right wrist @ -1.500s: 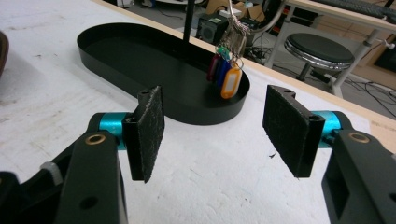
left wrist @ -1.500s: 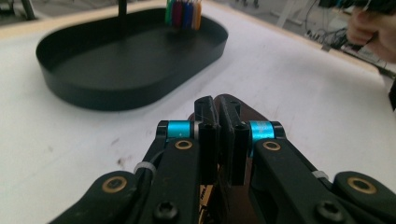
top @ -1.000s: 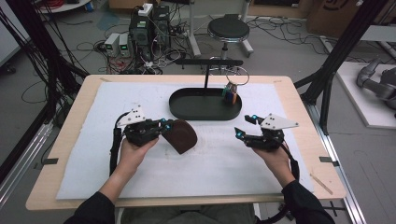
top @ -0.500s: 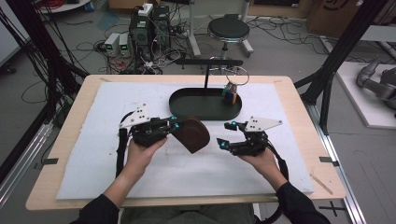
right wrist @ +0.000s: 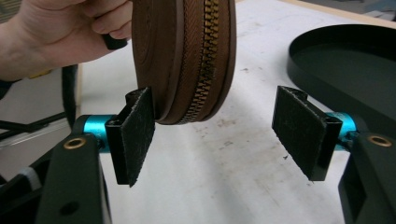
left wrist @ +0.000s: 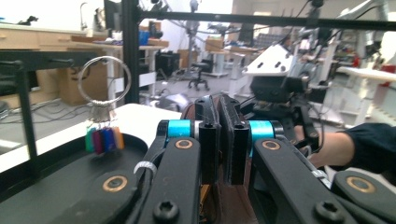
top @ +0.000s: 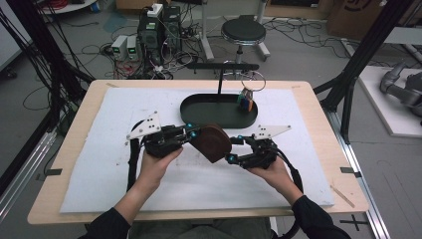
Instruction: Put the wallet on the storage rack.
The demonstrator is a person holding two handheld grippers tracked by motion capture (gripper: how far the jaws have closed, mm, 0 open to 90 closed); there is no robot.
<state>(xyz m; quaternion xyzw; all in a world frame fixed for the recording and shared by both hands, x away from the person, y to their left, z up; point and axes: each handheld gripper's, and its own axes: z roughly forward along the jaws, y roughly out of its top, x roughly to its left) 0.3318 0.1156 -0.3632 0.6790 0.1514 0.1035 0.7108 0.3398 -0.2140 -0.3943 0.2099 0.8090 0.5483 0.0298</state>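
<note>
A round brown zippered pouch [top: 211, 143] hangs just above the white mat, edge-on in the right gripper view [right wrist: 184, 56]. My left gripper [top: 191, 133] is shut on the pouch's left side; in the left gripper view its jaws [left wrist: 219, 135] press together on brown leather [left wrist: 233, 200]. My right gripper [top: 232, 150] is open at the pouch's right. Its left pad [right wrist: 135, 133] touches or nearly touches the pouch's lower rim, while the right pad [right wrist: 299, 130] stands well apart from it.
A black oval tray [top: 204, 112] lies behind the pouch, with a key ring of coloured tags [top: 246, 99] at its right end and a black T-shaped stand [top: 219, 74] rising from it. The white mat [top: 99, 164] covers the wooden table.
My left gripper carried the pouch right toward the middle. My right gripper moved left and closed in on the pouch, staying open.
</note>
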